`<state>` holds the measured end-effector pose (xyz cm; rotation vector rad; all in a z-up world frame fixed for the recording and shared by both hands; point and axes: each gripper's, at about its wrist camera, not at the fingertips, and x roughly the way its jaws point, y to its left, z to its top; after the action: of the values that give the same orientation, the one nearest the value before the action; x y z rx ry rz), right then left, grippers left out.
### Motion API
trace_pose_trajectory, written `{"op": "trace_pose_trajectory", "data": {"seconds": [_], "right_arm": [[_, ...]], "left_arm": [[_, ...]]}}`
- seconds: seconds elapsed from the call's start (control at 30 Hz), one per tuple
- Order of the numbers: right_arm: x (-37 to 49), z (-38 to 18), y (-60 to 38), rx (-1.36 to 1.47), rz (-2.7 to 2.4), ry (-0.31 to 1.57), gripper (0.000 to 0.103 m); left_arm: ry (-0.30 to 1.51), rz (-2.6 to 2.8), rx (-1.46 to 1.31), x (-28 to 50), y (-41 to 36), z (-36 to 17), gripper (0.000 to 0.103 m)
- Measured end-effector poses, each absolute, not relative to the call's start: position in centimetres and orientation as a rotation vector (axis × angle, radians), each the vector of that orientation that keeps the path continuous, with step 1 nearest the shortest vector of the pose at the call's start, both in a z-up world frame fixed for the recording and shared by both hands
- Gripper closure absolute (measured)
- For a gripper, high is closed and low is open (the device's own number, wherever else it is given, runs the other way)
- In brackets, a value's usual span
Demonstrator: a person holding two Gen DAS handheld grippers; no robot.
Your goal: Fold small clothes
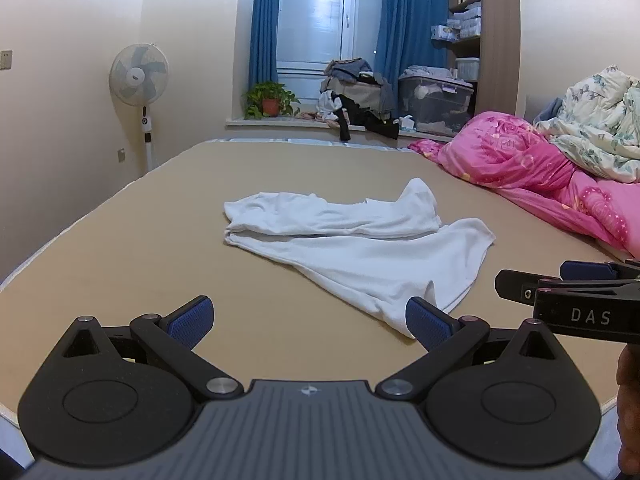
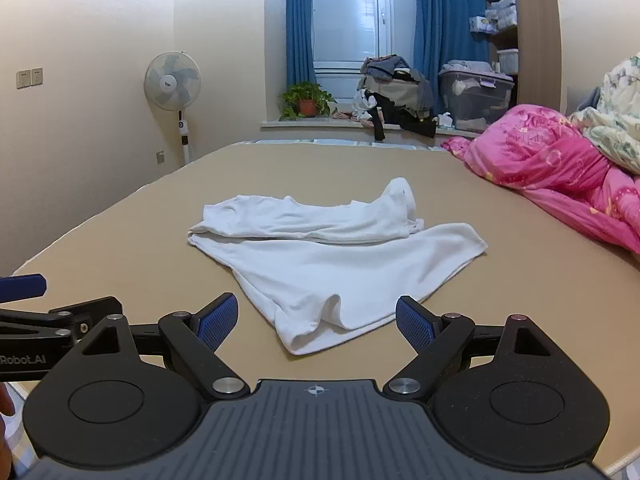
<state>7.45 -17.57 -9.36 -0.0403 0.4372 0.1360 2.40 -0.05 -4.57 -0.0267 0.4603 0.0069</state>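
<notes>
On a tan bed point(image 1: 120, 248), the left gripper point(image 1: 310, 322) hovers with its jaws spread wide and empty. A white garment point(image 1: 360, 256), partly folded, lies in the middle of the bed just ahead of both tools. The right gripper point(image 2: 316, 322) is likewise spread and holds nothing, with pink bedding point(image 2: 540, 160) heaped at the far right.

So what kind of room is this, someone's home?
Most likely a home bedroom: a wide bed with rumpled pink bedding, a standing fan, and a pile of clothes by the curtained window.
</notes>
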Motion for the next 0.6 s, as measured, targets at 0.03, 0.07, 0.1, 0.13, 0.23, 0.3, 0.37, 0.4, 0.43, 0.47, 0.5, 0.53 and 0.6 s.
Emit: {"op": "trace_pose_trajectory", "data": {"seconds": [0.03,0.07,0.1,0.13,0.23,0.3,0.37,0.4,0.43,0.47,0.5,0.53,0.6], "right_arm": [[7.4,-9.4,-17.6,-0.037,0.135,0.44,0.016],[7.2,-9.4,-17.6,-0.035,0.134,0.442,0.016],[7.1,-9.4,-17.6,-0.033,0.134,0.445,0.016],[8.0,-9.4,-17.4,-0.055,0.125,0.463,0.016],[8.1,-9.5,-17.3,-0.067,0.117,0.473,0.016],[7.9,-9.5,-17.5,-0.036,0.129,0.443,0.016],[8.2,-9.5,-17.2,-0.045,0.131,0.452,0.016],[8.3,-9.6,-17.1,-0.055,0.131,0.451,0.016],[8.3,-9.6,-17.1,-0.065,0.128,0.453,0.017],[8.3,-9.6,-17.1,-0.069,0.128,0.451,0.017],[8.3,-9.6,-17.1,-0.07,0.128,0.444,0.019],[8.3,-9.6,-17.1,-0.071,0.128,0.441,0.023],[8.3,-9.6,-17.2,-0.063,0.132,0.445,0.03]], "left_arm": [[0.464,0.008,-0.029,2.5,0.0,-4.6,0.001],[0.468,0.009,-0.031,2.5,0.1,-4.7,0.001],[0.47,0.01,-0.032,2.5,0.1,-4.7,0.001],[0.472,0.011,-0.034,2.5,0.2,-4.7,0.001],[0.478,0.013,-0.042,2.5,0.2,-4.6,0.001],[0.483,0.016,-0.046,2.6,0.2,-4.6,0.001],[0.484,0.015,-0.047,2.6,0.2,-4.6,0.001],[0.483,0.016,-0.046,2.6,0.2,-4.6,0.001],[0.483,0.015,-0.044,2.7,0.2,-4.6,0.001],[0.485,0.016,-0.041,2.7,0.1,-4.7,0.001],[0.487,0.017,-0.04,2.7,0.1,-4.7,0.001],[0.489,0.016,-0.039,2.7,0.2,-4.8,0.001],[0.488,0.016,-0.034,2.7,0.2,-4.9,0.001]]}}
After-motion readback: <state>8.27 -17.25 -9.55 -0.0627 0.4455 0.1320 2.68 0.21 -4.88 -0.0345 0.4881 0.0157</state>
